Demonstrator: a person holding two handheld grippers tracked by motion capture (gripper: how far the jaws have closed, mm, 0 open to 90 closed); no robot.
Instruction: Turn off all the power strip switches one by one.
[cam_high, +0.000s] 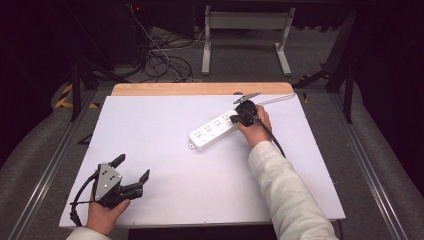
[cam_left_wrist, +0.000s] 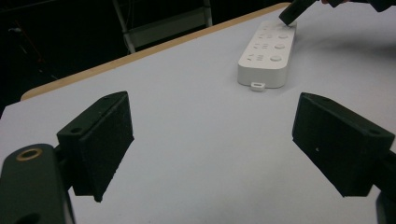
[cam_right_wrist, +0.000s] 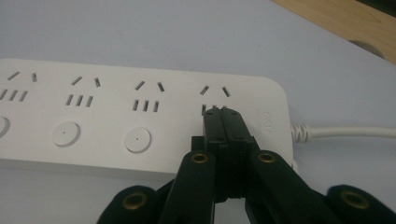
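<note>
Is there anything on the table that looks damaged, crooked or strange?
Nothing stands out. The white power strip lies flat and intact, at a slant on the table. The shut right gripper sits over its end switch; the left gripper is open, apart.

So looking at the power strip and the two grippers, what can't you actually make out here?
- Right gripper view: the right gripper, shut, hides the fourth switch button on the power strip; whether it presses it can't be told.
- Same view: the strip's left end and its cord run off the edges.
- High view: socket detail too small.
- Left gripper view: the left gripper is open; the strip's far end is cut off.
</note>
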